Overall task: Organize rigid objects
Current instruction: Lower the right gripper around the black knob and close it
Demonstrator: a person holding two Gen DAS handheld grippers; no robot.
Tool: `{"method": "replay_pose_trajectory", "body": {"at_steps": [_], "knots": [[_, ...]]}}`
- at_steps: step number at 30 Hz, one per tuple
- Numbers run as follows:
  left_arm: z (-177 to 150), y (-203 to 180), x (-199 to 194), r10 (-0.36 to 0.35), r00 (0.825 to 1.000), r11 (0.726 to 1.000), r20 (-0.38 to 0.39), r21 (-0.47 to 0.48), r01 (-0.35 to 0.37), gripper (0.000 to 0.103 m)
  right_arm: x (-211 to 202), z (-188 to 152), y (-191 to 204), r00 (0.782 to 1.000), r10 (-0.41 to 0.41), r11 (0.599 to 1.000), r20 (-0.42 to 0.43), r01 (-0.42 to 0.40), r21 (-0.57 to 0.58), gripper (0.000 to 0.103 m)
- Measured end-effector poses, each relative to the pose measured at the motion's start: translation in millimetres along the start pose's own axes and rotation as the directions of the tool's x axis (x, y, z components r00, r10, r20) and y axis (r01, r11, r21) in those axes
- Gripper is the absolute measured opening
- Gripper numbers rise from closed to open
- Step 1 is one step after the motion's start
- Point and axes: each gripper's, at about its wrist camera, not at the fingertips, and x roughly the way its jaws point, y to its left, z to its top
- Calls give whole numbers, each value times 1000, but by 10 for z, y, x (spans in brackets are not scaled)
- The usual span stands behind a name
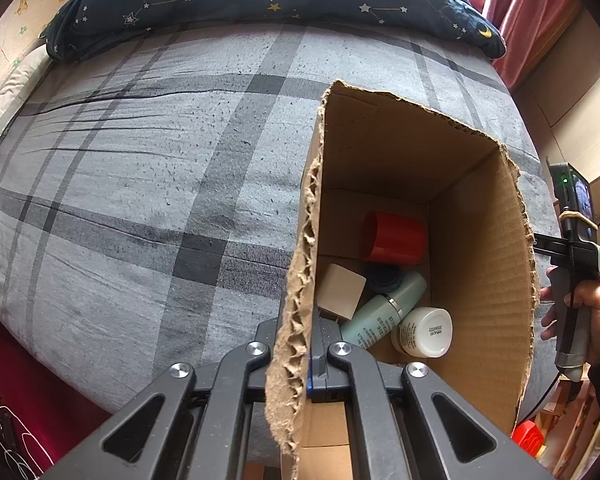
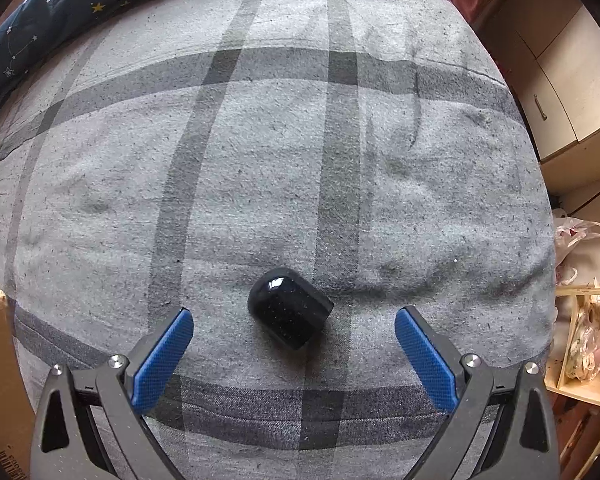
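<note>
Left gripper [image 1: 296,354] clamped tight on the torn wall of the cardboard box [image 1: 484,264], red cup [image 1: 394,242], beige cube [image 1: 340,296] and bottles lying inside just ahead. Right gripper [image 2: 294,334] spread wide over the plaid bedsheet [image 2: 260,160], glossy black cap [image 2: 289,313] lying on its side squarely between the blue pads [image 2: 162,354], touching neither.

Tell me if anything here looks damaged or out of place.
The cardboard box has ragged, torn rims, and the left tongs pinch one torn wall. One black cap-like object lies on its side on the bedsheet, outside the box, between the open right tongs.
</note>
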Motion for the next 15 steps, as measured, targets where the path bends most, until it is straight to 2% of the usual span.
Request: {"method": "replay_pose_trajectory", "body": {"at_steps": [6, 15], "knots": [[-10, -10, 34, 5, 1000, 1000, -7, -4, -5, 3, 233, 7, -90, 1000, 4, 999, -14, -3, 40, 103], [-24, -17, 43, 17, 1000, 1000, -10, -23, -17, 2, 274, 5, -73, 1000, -3, 999, 14, 2, 38, 103]]}}
